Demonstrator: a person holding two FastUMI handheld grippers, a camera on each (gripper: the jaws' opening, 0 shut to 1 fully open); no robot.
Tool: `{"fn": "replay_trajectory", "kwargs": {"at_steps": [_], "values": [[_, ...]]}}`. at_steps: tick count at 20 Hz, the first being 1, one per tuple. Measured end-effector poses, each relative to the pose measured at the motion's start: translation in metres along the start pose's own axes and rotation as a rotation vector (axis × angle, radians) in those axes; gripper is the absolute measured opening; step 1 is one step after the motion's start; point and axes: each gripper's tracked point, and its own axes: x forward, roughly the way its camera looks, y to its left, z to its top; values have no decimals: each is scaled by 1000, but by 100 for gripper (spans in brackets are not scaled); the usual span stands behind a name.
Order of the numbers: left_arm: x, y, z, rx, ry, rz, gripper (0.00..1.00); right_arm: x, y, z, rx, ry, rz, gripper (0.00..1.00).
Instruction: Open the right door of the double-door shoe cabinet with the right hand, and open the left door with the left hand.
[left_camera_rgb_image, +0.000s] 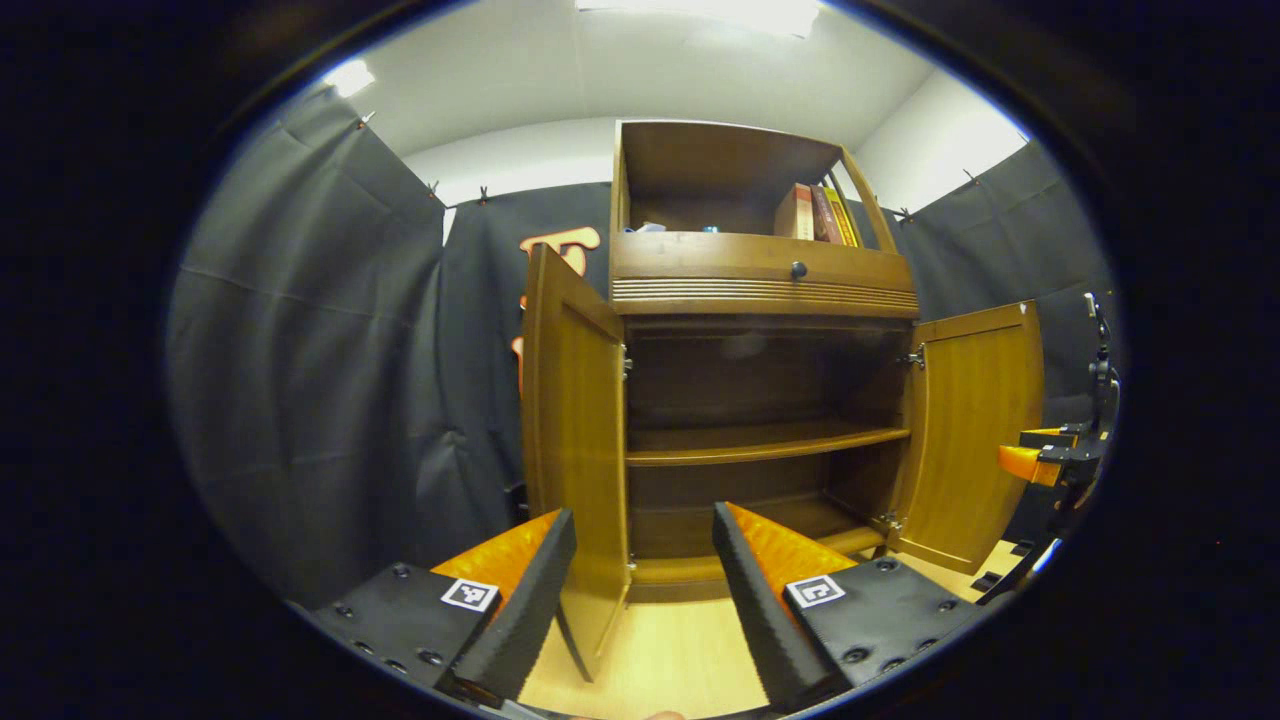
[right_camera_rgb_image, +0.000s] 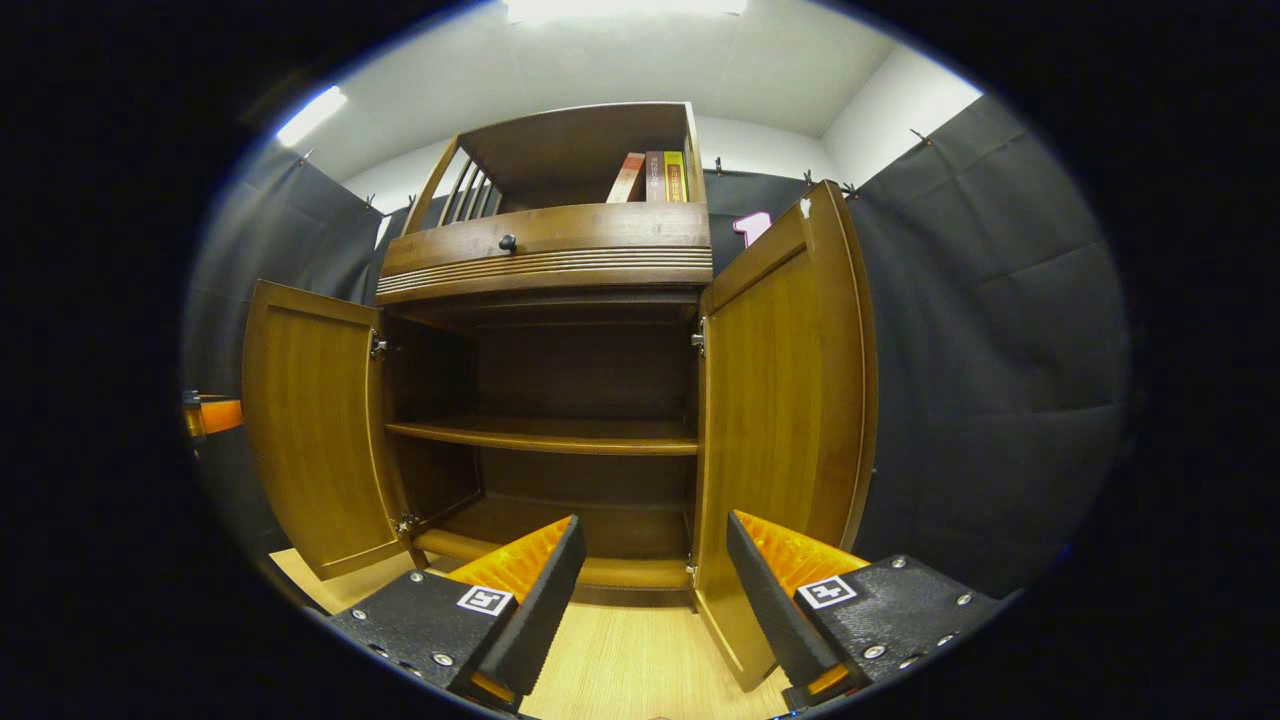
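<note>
Left gripper view: I am seeing the left door (left_camera_rgb_image: 575, 440) swung wide at centre-left, the left hand-held gripper (left_camera_rgb_image: 640, 590) gaping, gripping nothing; right gripper view: the right door (right_camera_rgb_image: 785, 420) is standing open right of centre, the right hand-held gripper (right_camera_rgb_image: 655, 590) likewise spread; I am judging both openings done, only backing away remaining.

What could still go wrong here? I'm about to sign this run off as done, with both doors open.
1. The left door stands edge-on between the open jaws of the left gripper; pulling back sideways could catch it.
2. Likewise the right door at the right gripper.
3. A hard bump might shake the books leaning on the cabinet's top shelf.
</note>
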Motion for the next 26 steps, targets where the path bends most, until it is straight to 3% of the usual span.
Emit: {"fn": "replay_trajectory", "kwargs": {"at_steps": [4,12,16,26], "values": [[16,-19,2,-10,14,-36,95,3,-10,2,-3,-1,-10,98],[34,-32,5,26,10,-39,93,5,-30,1,8,-20,-25,88],[35,-40,9,43,-8,-50,93,7,-37,0,10,-23,-33,99],[31,-32,8,45,-10,-36,93,10,-31,-3,3,-19,-20,99]]}}
